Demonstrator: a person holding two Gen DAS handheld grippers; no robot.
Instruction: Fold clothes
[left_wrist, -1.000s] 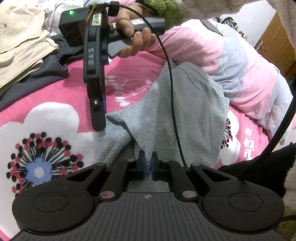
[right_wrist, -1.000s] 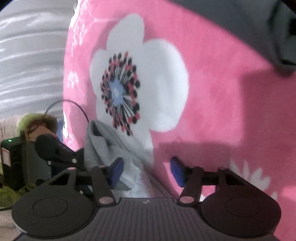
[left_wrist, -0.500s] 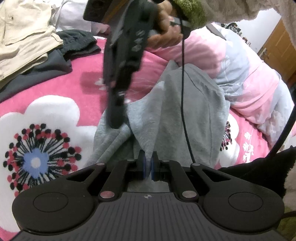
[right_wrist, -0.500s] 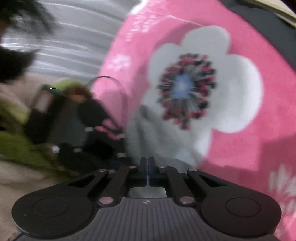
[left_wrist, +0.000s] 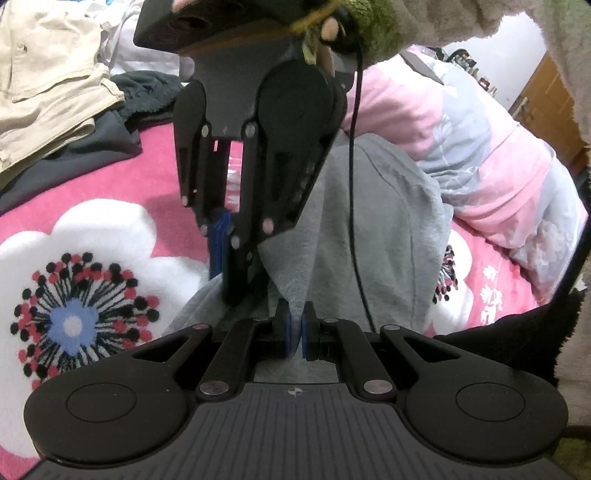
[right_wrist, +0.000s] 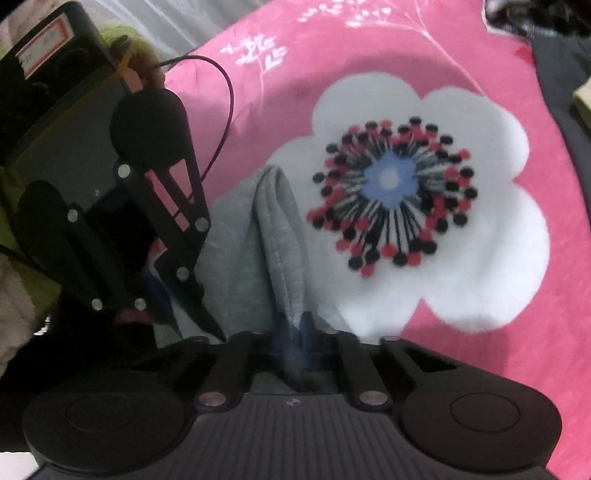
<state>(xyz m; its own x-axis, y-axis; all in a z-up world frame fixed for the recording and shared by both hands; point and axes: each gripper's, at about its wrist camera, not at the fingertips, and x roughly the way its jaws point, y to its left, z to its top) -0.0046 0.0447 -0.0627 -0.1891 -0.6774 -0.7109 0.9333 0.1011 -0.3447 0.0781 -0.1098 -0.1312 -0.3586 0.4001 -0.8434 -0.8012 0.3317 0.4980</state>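
A grey garment (left_wrist: 384, 229) lies on a pink flowered bedspread (left_wrist: 85, 184). My left gripper (left_wrist: 294, 332) is shut on a fold of the grey garment at its near edge. My right gripper (right_wrist: 293, 332) is shut on a bunched ridge of the same grey garment (right_wrist: 280, 236). In the left wrist view the right gripper (left_wrist: 231, 280) hangs fingers down just beyond and left of the left gripper, touching the cloth. In the right wrist view the left gripper (right_wrist: 195, 317) sits close at the left.
A pile of beige and dark clothes (left_wrist: 55, 92) lies at the far left. A pink and grey duvet (left_wrist: 498, 155) is bunched at the right. A black cable (left_wrist: 352, 184) hangs across the garment. A black fuzzy item (left_wrist: 517, 332) lies near right.
My right gripper was open a second ago; it has shut on the grey cloth and swung around close to the left gripper. The left gripper stayed shut on its fold.
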